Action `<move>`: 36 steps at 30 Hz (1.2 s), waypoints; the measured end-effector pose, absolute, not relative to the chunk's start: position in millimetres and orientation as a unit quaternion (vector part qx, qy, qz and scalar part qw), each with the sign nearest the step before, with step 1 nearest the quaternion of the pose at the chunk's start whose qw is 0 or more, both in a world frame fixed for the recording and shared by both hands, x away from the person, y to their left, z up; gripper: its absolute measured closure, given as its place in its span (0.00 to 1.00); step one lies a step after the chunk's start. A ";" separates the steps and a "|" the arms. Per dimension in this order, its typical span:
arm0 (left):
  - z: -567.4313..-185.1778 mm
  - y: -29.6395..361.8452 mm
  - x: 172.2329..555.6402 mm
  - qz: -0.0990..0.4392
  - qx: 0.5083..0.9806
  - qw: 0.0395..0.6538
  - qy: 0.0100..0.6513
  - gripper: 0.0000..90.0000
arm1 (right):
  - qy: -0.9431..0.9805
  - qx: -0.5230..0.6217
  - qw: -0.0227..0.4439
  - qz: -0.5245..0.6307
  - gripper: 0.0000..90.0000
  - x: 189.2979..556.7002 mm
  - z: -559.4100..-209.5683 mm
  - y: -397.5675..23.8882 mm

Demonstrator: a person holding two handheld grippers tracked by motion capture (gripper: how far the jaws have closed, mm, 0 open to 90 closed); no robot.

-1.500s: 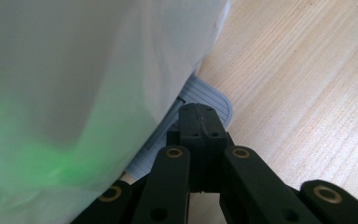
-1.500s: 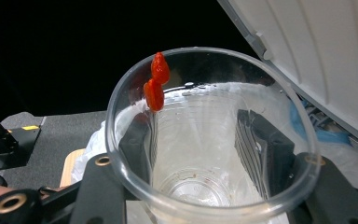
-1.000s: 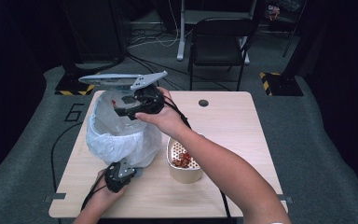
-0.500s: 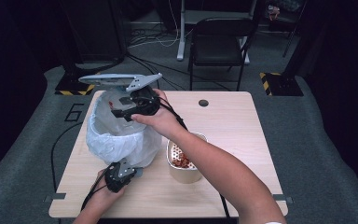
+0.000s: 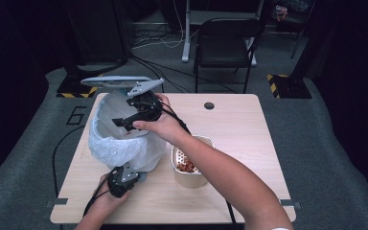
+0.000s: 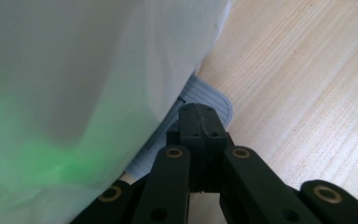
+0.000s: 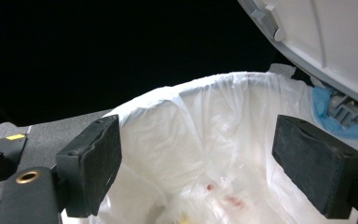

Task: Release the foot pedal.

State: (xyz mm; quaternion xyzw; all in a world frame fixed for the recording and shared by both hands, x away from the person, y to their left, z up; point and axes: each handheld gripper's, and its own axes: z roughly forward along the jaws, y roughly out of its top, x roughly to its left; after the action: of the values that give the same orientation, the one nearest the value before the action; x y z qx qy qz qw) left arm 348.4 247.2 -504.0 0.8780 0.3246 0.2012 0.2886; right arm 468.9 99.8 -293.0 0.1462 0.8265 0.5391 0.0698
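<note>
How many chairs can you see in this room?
1. A black folding chair stands on the floor just beyond the far edge of the wooden table. The dark surroundings could hide others.

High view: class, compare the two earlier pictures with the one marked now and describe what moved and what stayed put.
The right gripper, jaws open, shifted slightly farther left and down over the mouth of the bin bag. Nothing visibly was gripped or released. The left gripper stays shut, pressing the bin's pedal, the grey lid stays raised, and the cup of red scraps has not moved on the table.
</note>
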 end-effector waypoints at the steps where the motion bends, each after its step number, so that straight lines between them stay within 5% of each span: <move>1: -506.6 246.2 348.3 0.212 0.871 0.297 0.330 1.00 | 0.827 0.147 0.067 0.538 0.18 468.1 -292.8 95.9; 17: -504.2 253.4 352.1 0.185 0.864 0.311 0.349 0.99 | 0.835 0.133 0.071 0.529 0.22 448.7 -292.9 33.8; 19: -503.3 256.5 352.9 0.194 0.860 0.311 0.355 0.95 | 0.833 0.138 0.069 0.531 0.22 447.6 -292.8 30.0; 20: -501.9 259.9 354.1 0.189 0.856 0.317 0.362 0.84 | 0.833 0.137 0.074 0.530 0.22 447.3 -292.4 24.5; 32: -488.1 265.6 348.3 0.162 0.825 0.388 0.378 0.64 | 0.826 0.157 0.089 0.535 0.23 450.1 -293.1 -6.4; 34: -485.2 261.6 342.1 0.124 0.810 0.407 0.403 0.61 | 0.824 0.158 0.086 0.537 0.23 449.9 -293.2 -8.9; 35: -478.7 271.6 352.5 0.173 0.844 0.391 0.324 0.60 | 0.824 0.158 0.088 0.538 0.23 449.4 -293.4 -10.5; 36: -477.6 271.9 352.1 0.168 0.846 0.394 0.318 0.59 | 0.823 0.158 0.089 0.538 0.23 449.2 -293.5 -11.4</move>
State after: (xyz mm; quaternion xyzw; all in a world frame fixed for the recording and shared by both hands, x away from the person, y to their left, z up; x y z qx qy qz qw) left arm 352.1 271.9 -477.6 0.8458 0.3184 0.1682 0.3937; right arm 449.2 -11.4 -293.5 0.1575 0.8234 0.5378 0.0890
